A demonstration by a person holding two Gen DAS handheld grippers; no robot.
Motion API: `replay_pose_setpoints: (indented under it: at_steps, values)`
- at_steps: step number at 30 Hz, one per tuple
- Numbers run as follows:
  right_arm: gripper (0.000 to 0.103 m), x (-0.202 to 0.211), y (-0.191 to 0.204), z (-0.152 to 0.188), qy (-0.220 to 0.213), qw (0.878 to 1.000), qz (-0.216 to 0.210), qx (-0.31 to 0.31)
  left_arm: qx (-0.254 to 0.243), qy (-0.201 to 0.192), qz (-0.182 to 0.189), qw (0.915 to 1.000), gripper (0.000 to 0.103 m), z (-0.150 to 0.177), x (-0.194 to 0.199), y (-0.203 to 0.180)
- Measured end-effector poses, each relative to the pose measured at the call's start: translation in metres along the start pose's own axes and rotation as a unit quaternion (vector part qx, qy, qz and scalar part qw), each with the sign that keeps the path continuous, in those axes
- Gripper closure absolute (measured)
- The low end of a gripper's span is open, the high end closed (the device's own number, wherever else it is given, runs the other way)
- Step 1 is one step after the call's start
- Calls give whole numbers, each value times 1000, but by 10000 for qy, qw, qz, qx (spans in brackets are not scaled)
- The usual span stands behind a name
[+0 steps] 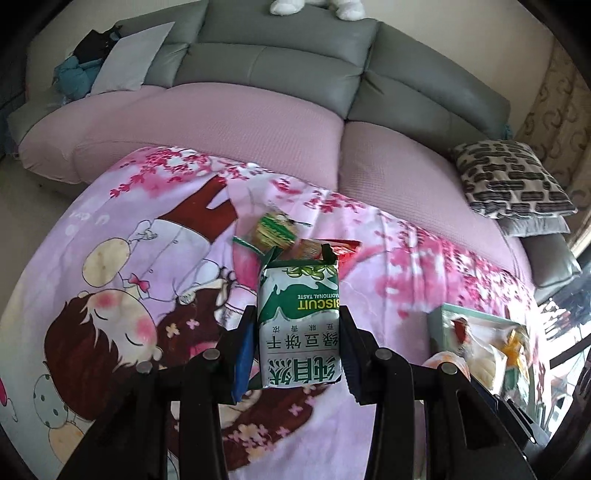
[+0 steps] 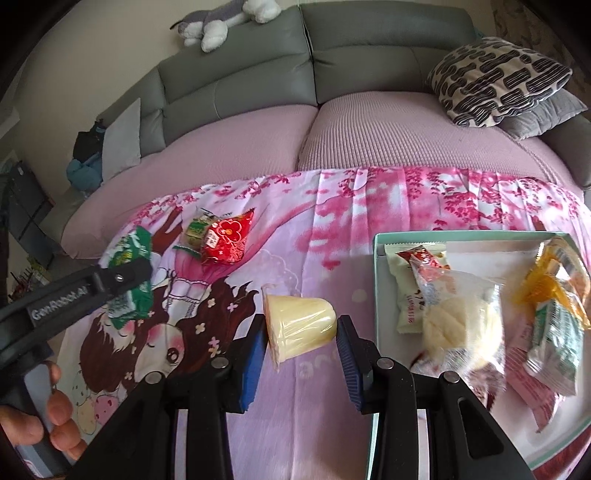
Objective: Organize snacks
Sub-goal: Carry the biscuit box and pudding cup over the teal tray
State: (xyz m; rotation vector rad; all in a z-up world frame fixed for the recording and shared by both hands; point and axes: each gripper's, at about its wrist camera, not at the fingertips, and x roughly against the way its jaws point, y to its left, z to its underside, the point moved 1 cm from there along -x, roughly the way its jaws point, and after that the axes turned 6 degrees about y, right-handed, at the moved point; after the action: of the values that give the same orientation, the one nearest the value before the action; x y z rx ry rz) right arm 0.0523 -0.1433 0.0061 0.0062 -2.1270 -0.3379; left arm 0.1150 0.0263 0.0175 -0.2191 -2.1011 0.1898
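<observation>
Gripping biscuit packet (image 1: 299,325) in left jaws | right jaws clamp jelly cup (image 2: 299,328) | tray (image 2: 378,258) edge beside

The plush toy (image 1: 317,7) is cut off at the top edge — only paws show. The box (image 2: 376,258) runs past the right edge, its wrapped snacks (image 2: 461,325) blurred — labels unreadable.

A pink cartoon-print cloth (image 2: 295,229) covers the surface; on it lie a red snack packet (image 2: 227,238), a green packet (image 2: 197,230) touching it, and a snack-filled tray (image 2: 380,240).
</observation>
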Motion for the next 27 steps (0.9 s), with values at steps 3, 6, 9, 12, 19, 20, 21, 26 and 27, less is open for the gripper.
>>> replay_pose_setpoints:
  at_steps: [3, 6, 9, 12, 19, 20, 21, 26, 27]
  values:
    - [62, 15, -2, 6, -94, 10000, -27, 12, -92, -46, 22, 9999, 60, 7, 8, -7]
    - [62, 28, -8, 14, -193, 9998, -23, -42, -204, -121, 54, 9997, 60, 11, 17, -17]
    - [62, 40, -18, 20, -250, 9996, -3, -153, -401, -185, 135, 9989, 60, 13, 24, -34]
    - [62, 49, -34, 23, -300, 9989, 66, -361, -649, -185, 200, 9975, 60, 17, 26, -56]
    - [62, 56, -92, 22, -351, 9929, 246, -1109, -1378, 74, 482, 9893, 60, 37, 12, -115]
    - [62, 56, -101, 22, -339, 9916, 266, -1222, -1472, 105, 515, 9877, 60, 41, 11, -123]
    - [62, 57, -108, 22, -331, 9905, 297, -1305, -1572, 147, 540, 9860, 60, 44, 8, -130]
    - [62, 57, -132, 26, -293, 9864, 419, -1562, -1933, 409, 628, 9783, 60, 62, -4, -157]
    - [62, 56, -135, 27, -269, 9857, 410, -1614, -1982, 468, 647, 9769, 60, 65, -7, -161]
